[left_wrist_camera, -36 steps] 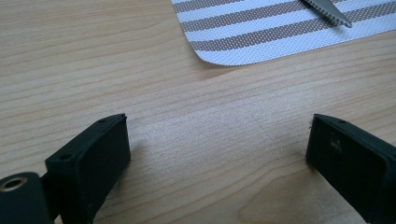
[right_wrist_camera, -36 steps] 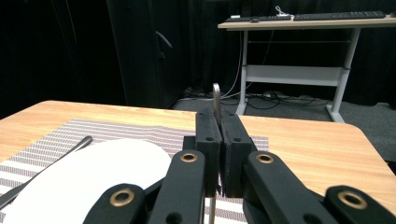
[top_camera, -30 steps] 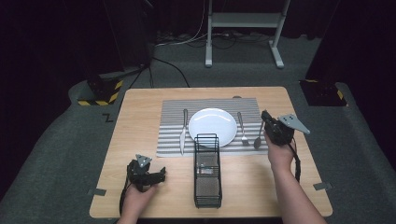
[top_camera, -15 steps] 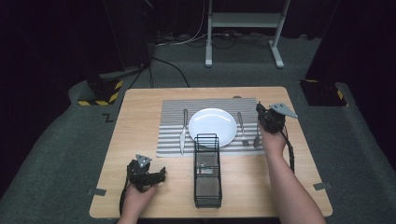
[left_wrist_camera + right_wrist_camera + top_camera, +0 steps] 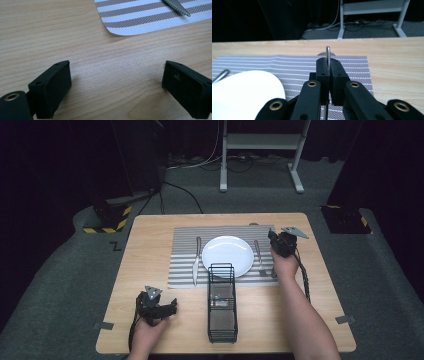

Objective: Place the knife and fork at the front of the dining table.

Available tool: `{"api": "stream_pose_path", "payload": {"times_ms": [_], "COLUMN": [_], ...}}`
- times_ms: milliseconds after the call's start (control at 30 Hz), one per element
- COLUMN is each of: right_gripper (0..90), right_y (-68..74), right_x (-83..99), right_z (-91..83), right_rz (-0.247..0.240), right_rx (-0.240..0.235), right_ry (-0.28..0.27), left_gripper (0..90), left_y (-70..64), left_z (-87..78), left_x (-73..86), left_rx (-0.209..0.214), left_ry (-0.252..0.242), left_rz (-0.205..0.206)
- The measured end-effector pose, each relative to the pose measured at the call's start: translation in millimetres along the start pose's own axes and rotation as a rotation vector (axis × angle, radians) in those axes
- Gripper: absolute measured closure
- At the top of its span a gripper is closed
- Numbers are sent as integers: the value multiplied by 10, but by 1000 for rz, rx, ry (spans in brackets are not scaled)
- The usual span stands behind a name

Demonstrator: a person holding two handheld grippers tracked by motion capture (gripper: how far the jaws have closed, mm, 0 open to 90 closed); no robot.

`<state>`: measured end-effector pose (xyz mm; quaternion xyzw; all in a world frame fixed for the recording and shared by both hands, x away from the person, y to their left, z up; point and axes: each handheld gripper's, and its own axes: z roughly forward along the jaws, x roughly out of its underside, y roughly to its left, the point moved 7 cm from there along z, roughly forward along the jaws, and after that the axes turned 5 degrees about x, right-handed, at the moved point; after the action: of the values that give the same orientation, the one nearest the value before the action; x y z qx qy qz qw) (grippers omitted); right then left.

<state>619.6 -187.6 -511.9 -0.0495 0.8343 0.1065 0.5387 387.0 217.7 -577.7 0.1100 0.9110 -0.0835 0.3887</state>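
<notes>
Holding a thin metal utensil, the right gripper (image 5: 278, 240) sits over the right side of the striped placemat (image 5: 185, 250), toward the far right part of the bench (image 5: 150, 230) in the high view. A fork (image 5: 260, 260) lies on the mat just right of the white plate (image 5: 227, 254), and a knife (image 5: 196, 262) lies left of the plate. The gripped piece (image 5: 273, 270) runs down beside the fork under the hand; whether it is a spoon I cannot tell from here. A black wire caddy (image 5: 222, 305) stands near the middle of the near edge, touching or just overlapping the plate's near rim. The left gripper (image 5: 167, 309) rests low near the near left corner, well apart from everything.

Left gripper view: its jaws stand wide apart with bare bench wood between them, nothing held. The placemat corner (image 5: 120, 27) and the knife tip (image 5: 177, 6) lie farther off.

Right gripper view: the jaws are pinched tight on the utensil handle (image 5: 328, 56), whose rounded end sticks up above the fingertips. Placemat (image 5: 287, 67) below, plate edge (image 5: 244, 92) at near left.

Step judged: the grasp is made on the utensil at the mat's right side, lift not clearly begun. Next move likely calls for raising it clear of the mat and fork, carrying it toward the near edge and dropping it handle-first or upright into the caddy, keeping the grip firm so the thin handle does not pivot.
</notes>
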Motion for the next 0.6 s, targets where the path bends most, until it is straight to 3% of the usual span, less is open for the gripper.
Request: {"api": "stream_pose_path", "payload": {"times_ms": [167, 300, 600], "right_gripper": [865, 864, 859], "right_y": [1, 30, 10], "right_x": [-5, 41, 82], "right_z": [28, -7, -51], "right_rz": [-5, -11, -4], "right_rx": [-8, -27, -42], "right_ry": [7, 42, 50], "left_gripper": [88, 89, 89], "left_y": [0, 0, 0], "left_z": [0, -1, -1], "left_x": [0, 1, 0], "left_rx": [0, 1, 1], "left_ry": [0, 0, 0], "left_rz": [0, 0, 0]}}
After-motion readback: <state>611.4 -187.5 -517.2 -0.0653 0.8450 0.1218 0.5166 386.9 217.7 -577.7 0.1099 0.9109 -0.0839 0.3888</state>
